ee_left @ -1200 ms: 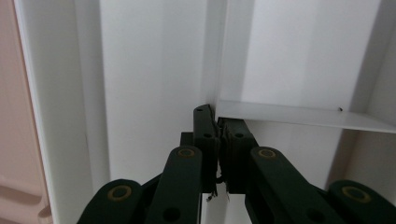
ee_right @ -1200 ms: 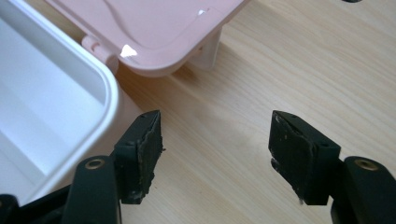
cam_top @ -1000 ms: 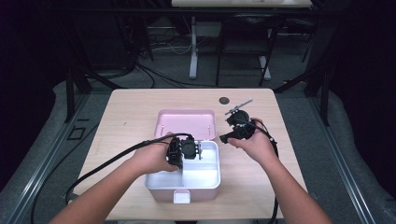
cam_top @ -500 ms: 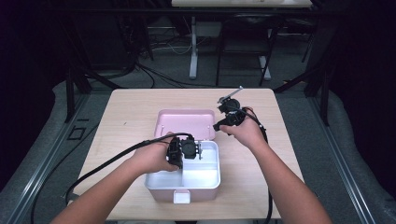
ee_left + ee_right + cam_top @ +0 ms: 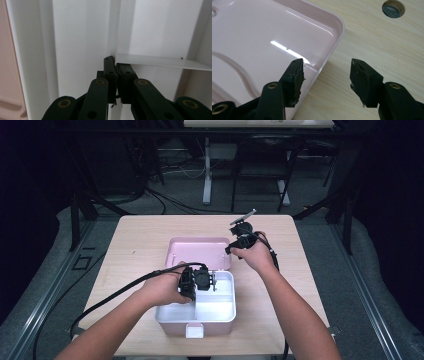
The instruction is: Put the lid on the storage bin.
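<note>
Two risks. Left tongs (image 5: 212, 281) clamped on white divider (image 5: 160, 61) inside white box (image 5: 220, 312) mid-desk (image 5: 145, 235); yank and thin wall bends or box skids. Right tongs (image 5: 325, 75) have just been closing, nothing pinched yet, straddling right rim of pink lid (image 5: 257, 37) lying open behind box. Close off-centre and your pad (image 5: 297, 72) slides off glossy edge, lid flops.

A pale wood-grain desk (image 5: 140, 245) is carrying a pink box (image 5: 195, 320) near its front edge, the open lid (image 5: 197, 251) lying flat behind it, and a round hole (image 5: 393, 8) is sitting near the far edge.
</note>
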Motion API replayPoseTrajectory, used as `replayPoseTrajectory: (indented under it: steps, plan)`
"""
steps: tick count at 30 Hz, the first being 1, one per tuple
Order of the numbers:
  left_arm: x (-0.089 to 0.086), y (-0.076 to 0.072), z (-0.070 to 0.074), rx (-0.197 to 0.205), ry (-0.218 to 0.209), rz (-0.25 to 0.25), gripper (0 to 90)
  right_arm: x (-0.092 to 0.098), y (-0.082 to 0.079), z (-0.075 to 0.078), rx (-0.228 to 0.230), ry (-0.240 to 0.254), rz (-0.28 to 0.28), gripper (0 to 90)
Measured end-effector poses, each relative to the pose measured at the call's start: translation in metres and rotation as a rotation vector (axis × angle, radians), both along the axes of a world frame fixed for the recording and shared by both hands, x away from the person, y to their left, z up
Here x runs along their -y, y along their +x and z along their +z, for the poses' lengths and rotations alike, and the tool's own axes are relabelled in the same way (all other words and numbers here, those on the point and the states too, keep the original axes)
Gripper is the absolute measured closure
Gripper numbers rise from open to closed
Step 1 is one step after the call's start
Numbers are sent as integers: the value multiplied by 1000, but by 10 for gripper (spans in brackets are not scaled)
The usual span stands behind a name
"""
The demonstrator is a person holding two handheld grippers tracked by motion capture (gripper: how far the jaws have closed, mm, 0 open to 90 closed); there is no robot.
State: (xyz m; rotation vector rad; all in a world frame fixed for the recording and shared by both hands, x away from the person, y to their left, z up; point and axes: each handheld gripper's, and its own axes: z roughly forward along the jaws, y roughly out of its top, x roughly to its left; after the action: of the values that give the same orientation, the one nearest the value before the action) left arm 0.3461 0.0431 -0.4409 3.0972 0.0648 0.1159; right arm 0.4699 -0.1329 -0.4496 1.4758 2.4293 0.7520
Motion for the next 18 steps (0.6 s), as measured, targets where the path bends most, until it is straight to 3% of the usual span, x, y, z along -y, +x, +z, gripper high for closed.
replayPoseTrajectory:
  steps: [1,4,9,11,12,18]
  plan:
    - [0,0,0,1,3,-1,865,-2,1,-1,8,-11,-12,465]
    - [0,0,0,-3,4,0,865,-5,6,-6,-16,16,-12,490]
    - [0,0,0,3,6,-5,865,-6,15,-14,13,-15,-83,553]
    - [0,0,0,3,6,-5,864,-5,18,-16,4,-19,-120,564]
    - [0,0,0,3,7,-5,865,-2,21,-17,-32,27,-105,574]
    - [0,0,0,3,7,-7,865,-5,25,-22,-62,30,-159,612]
